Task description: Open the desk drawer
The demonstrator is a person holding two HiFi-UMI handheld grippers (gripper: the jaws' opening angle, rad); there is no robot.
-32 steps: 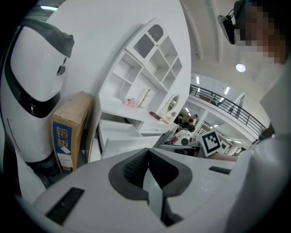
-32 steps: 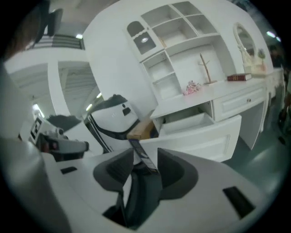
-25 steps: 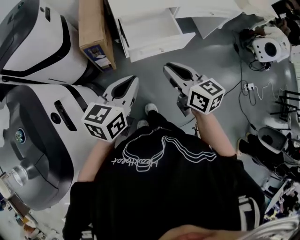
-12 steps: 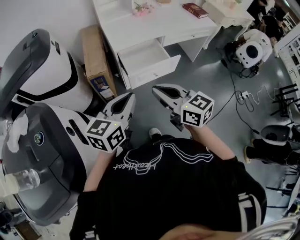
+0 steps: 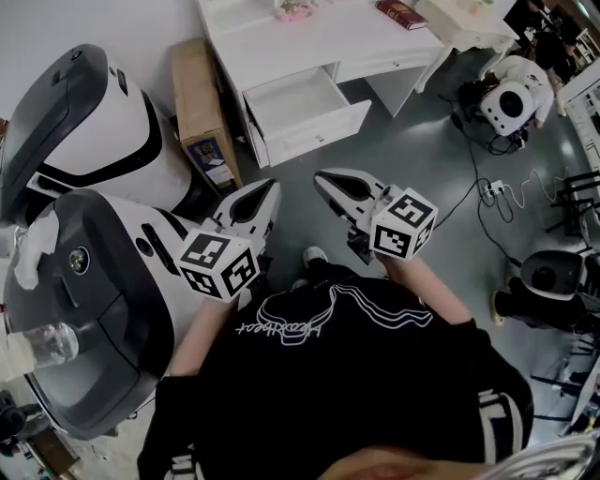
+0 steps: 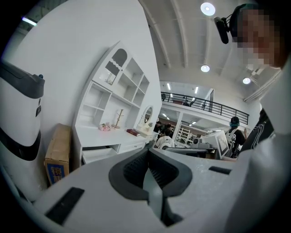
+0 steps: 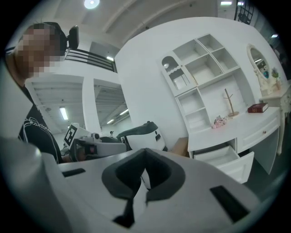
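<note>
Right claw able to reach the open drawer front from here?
Probably not from this stance: the right claw, shut and empty, is held well short of the drawer. Only floor lies between, so a step forward should do.

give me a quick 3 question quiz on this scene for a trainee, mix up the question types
1. True or false: the desk drawer is pulled out.
2. What lies on top of the white desk, near its right end in the head view? A) a laptop B) a dark red book C) a mug
3. Short answer: what is between the jaws of the right hand-held gripper?

Key: 1 true. 2 B. 3 nothing; the jaws are shut and empty.
</note>
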